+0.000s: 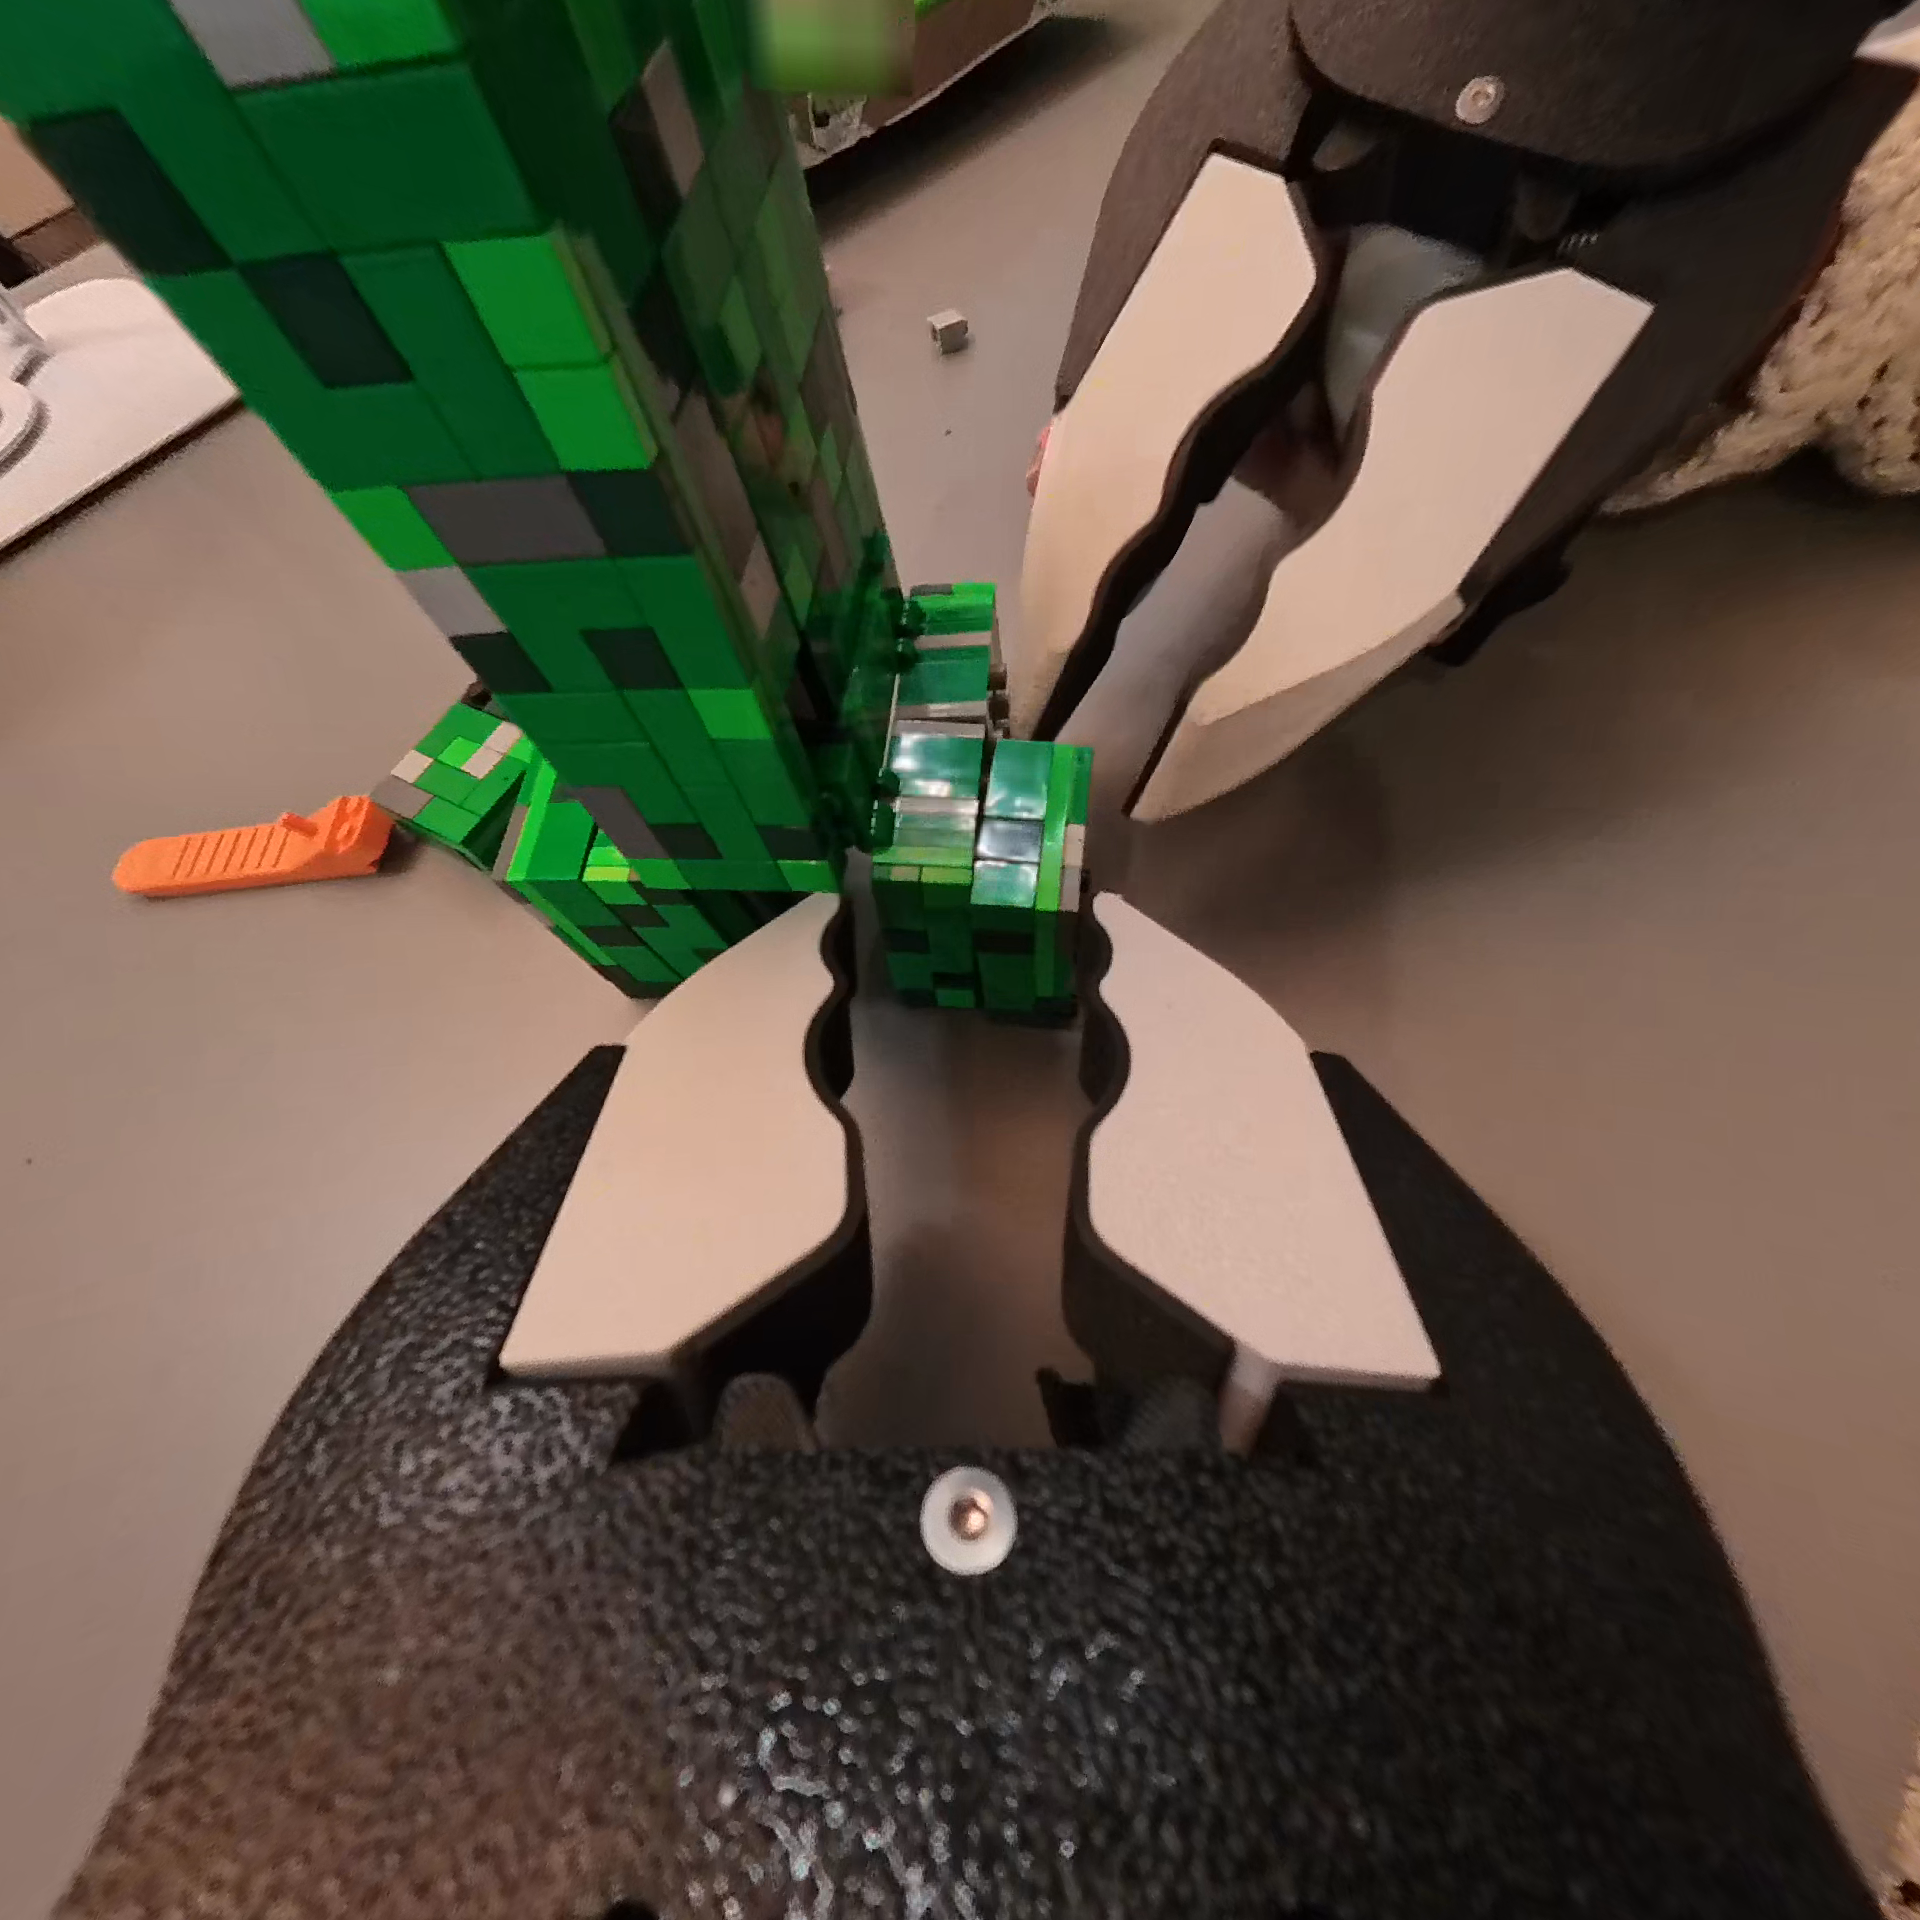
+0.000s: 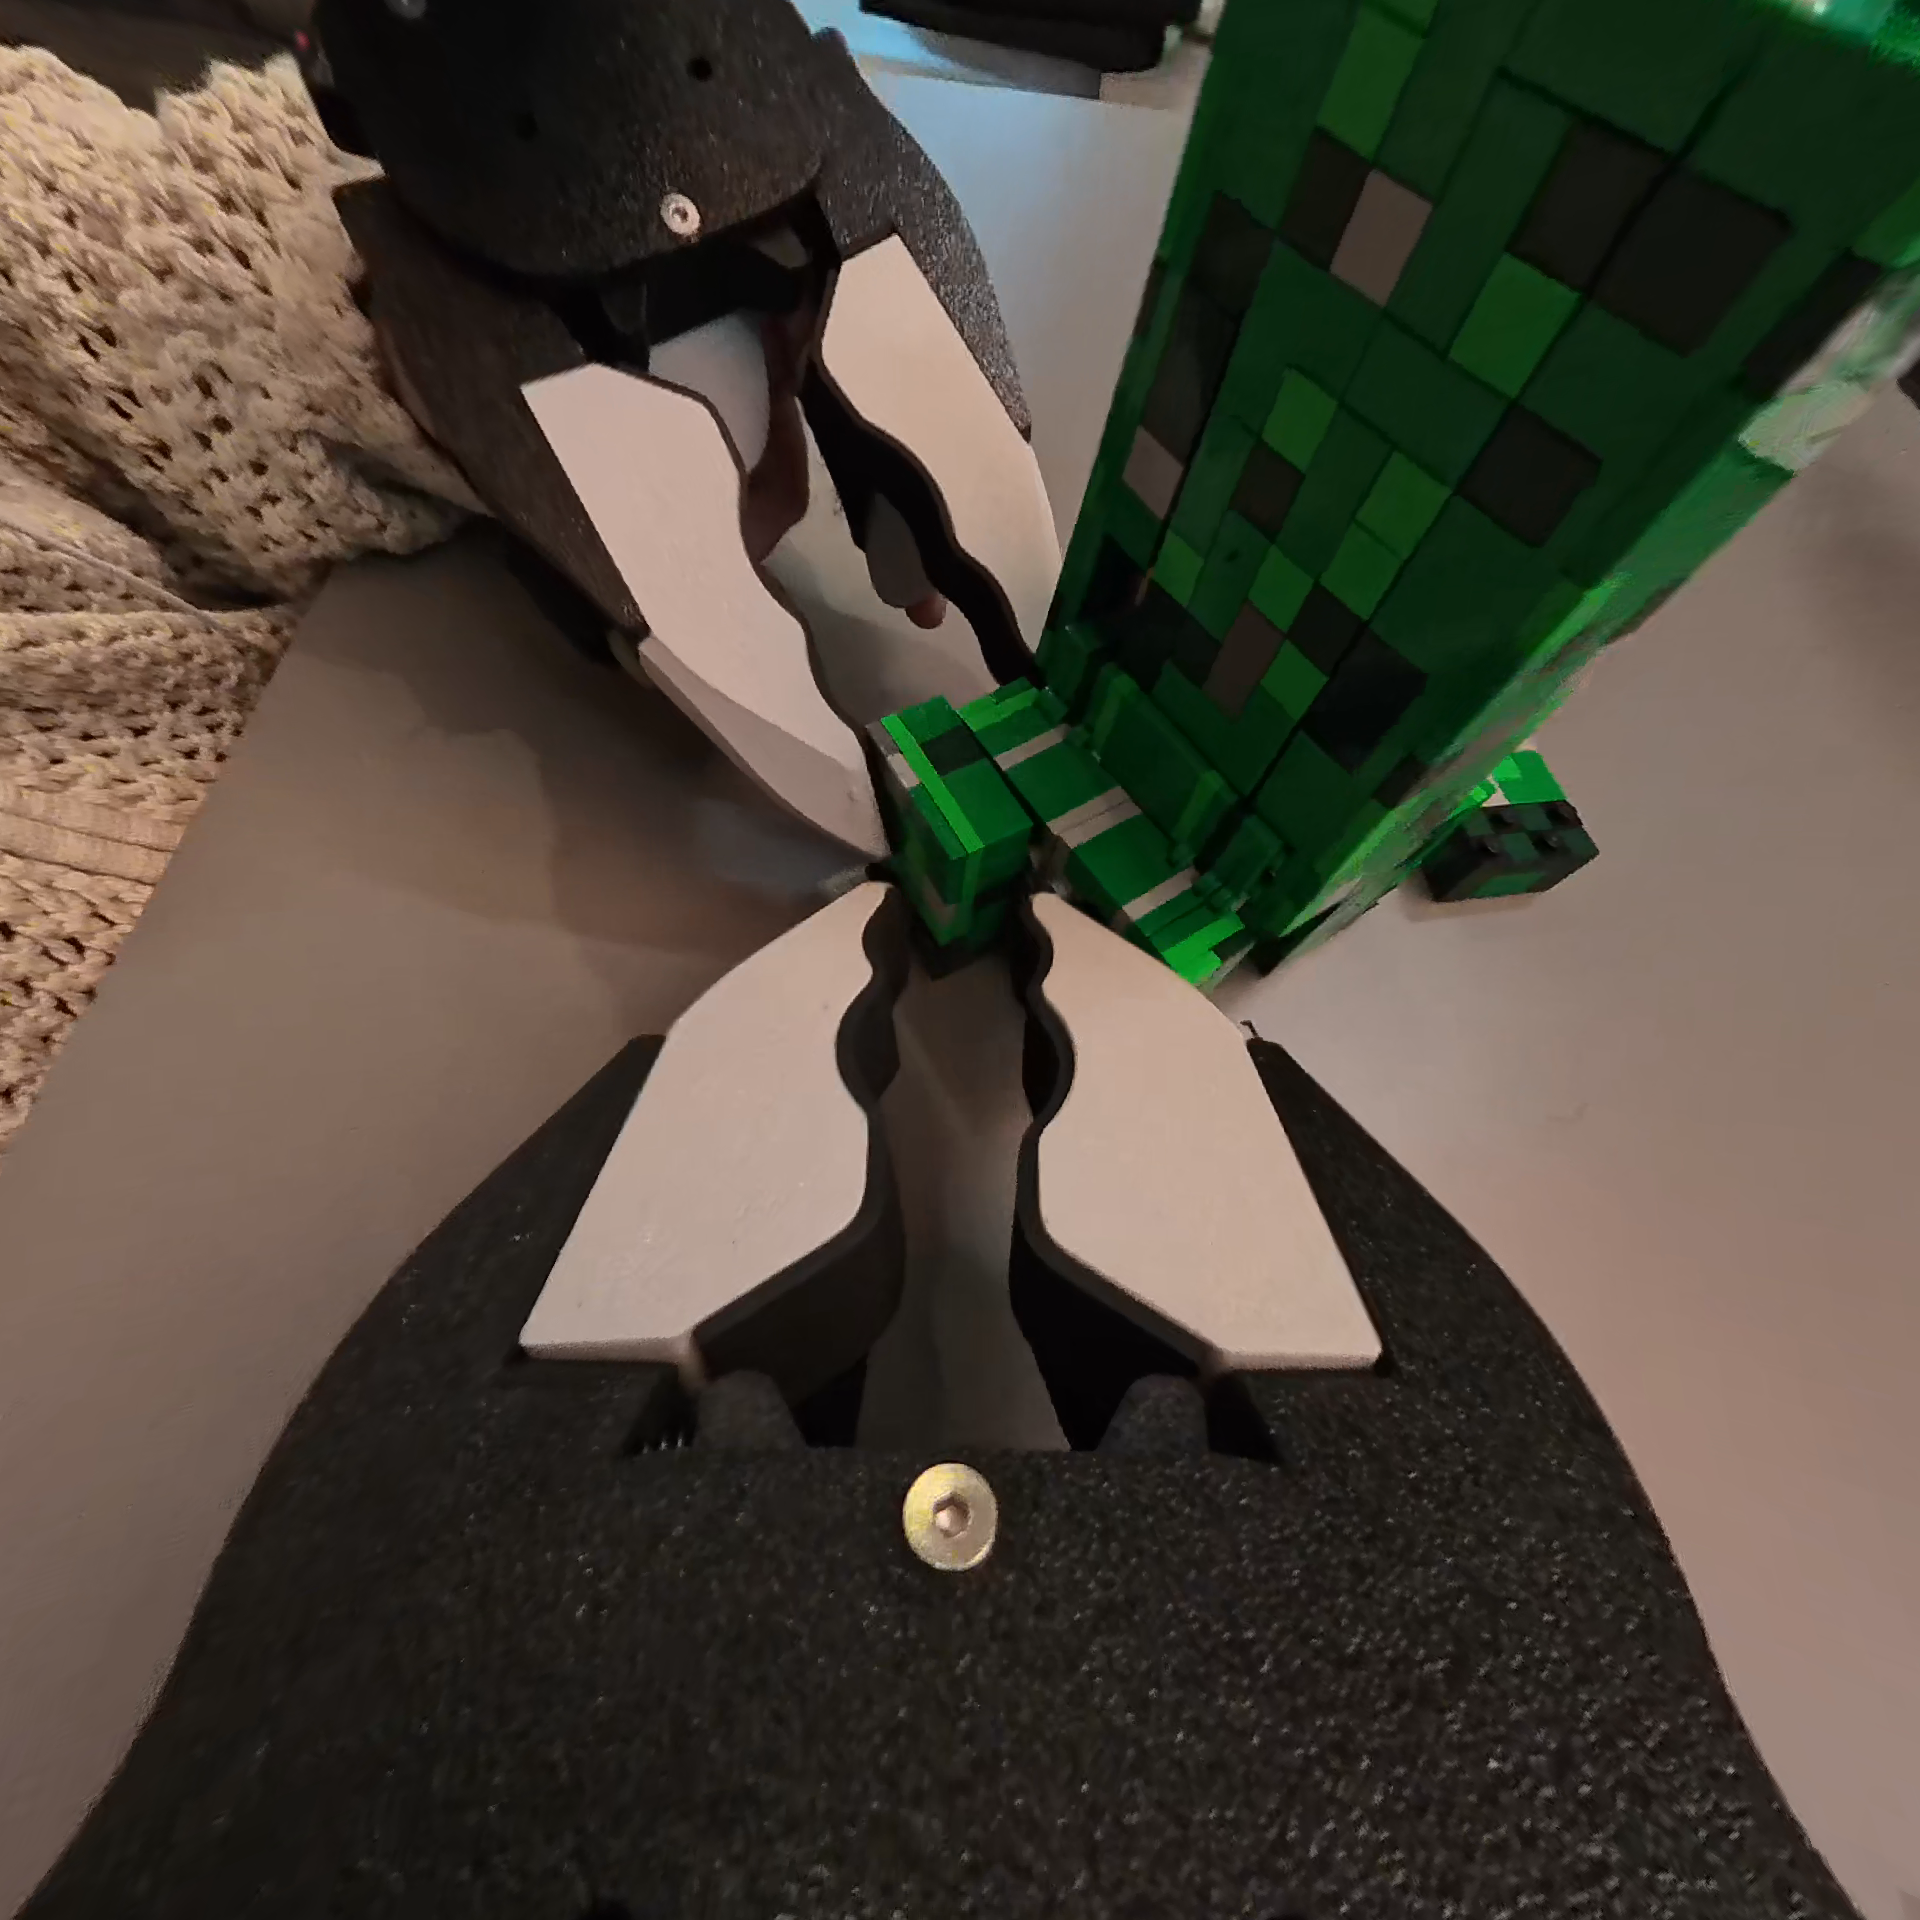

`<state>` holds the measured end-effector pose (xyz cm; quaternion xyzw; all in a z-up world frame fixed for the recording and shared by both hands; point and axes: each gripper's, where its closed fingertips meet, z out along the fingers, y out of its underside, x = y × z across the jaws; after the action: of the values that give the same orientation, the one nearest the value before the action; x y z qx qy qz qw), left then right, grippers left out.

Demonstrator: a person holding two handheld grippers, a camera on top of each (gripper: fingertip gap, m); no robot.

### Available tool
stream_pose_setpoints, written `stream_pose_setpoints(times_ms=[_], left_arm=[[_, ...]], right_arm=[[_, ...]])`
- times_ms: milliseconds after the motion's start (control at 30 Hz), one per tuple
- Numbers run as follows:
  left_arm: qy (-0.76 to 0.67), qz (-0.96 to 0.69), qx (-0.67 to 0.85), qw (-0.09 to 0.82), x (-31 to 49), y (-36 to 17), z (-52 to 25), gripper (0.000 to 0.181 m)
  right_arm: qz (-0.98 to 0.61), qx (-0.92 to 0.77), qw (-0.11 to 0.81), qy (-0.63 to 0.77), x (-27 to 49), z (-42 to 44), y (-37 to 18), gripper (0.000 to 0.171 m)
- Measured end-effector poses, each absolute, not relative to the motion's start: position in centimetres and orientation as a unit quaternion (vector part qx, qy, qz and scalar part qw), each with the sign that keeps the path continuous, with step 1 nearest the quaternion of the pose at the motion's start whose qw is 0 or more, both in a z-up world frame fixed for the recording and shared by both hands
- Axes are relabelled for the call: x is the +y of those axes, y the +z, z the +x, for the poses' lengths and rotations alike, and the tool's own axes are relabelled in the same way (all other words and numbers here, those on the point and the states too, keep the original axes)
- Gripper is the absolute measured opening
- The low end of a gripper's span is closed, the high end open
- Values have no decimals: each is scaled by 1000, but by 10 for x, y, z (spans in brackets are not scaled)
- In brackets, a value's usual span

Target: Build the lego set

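Bricks in several greens, greys and black made up the tall lego tower (image 1: 488, 416), which stood on the grey table (image 1: 260, 1143) and blocked most of the space behind both tools. At its base a small green leg block (image 1: 977, 894) jutted toward the cameras. The left gripper (image 1: 966, 925) sat low with its jaws apart, one finger on each side of that block; whether they actually pressed it I could not tell. The right gripper (image 2: 961, 914) came from the opposite side, its jaws narrowed around the block's corner. An orange brick separator (image 1: 249, 847) lay flat to the tower's left, well clear. A tiny grey piece (image 1: 948, 330) sat alone farther back. A dark green loose block (image 2: 1512, 847) rested beside the tower's far side. A knitted cream sleeve (image 2: 156, 416) lay behind.
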<state>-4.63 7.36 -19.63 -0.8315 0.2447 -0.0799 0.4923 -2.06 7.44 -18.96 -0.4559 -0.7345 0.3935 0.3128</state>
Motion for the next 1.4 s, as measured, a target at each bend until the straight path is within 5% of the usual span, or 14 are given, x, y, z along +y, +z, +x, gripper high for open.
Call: stream_pose_setpoints(times_ms=[933, 1400], left_arm=[[-72, -822, 281, 490, 56, -197, -36, 22], [-79, -835, 235, 492, 68, -195, -44, 46]], right_arm=[[-445, -755, 301, 376, 71, -16, -196, 18], [-443, -742, 315, 392, 93, -11, -189, 31]])
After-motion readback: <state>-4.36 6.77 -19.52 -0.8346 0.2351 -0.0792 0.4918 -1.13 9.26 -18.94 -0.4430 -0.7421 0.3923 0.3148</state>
